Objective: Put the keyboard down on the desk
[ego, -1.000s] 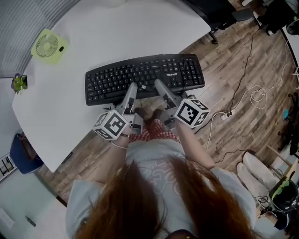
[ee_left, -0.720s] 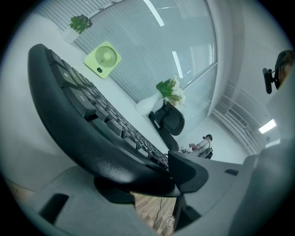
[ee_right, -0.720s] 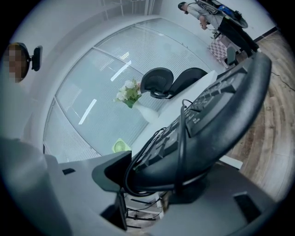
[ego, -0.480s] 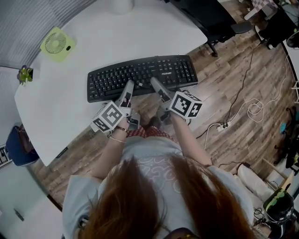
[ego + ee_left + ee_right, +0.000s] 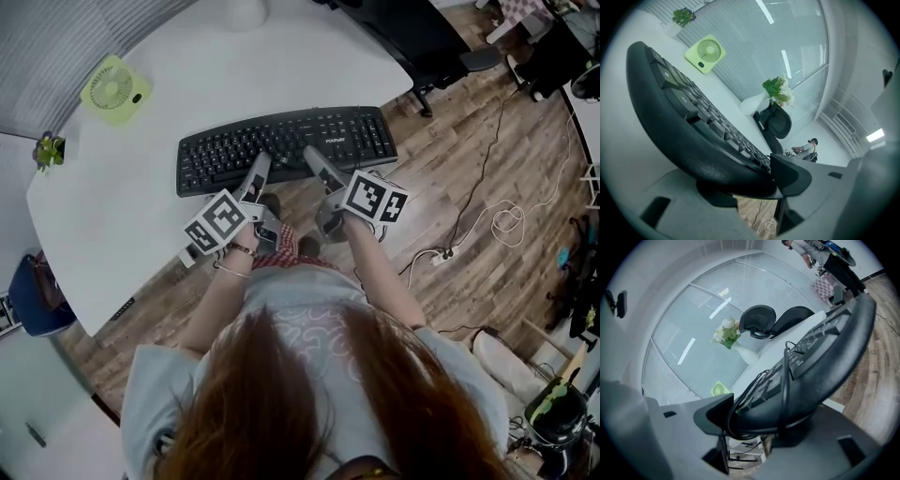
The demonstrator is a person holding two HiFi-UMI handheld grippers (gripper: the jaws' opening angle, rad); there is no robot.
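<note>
Currently left gripper [image 5: 259,167] and right gripper [image 5: 311,157] fingers clamp the keyboard [image 5: 281,141] near edge; likely stiff, light, slick: 2 spread grips suit.

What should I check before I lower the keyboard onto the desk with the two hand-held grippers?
1. Left hand-held gripper shut on the keyboard: ok.
2. Right hand-held gripper shut on the keyboard: ok.
3. Cable free of the right jaws: cannot tell; it loops round the keyboard's edge right there.
4. Desk around the keyboard bare: ok; the fan stands well apart.
5. Keyboard wholly above the desk: not ok; its near edge and right end show over the floor.
6. Keyboard already touching the desk: cannot tell.
</note>
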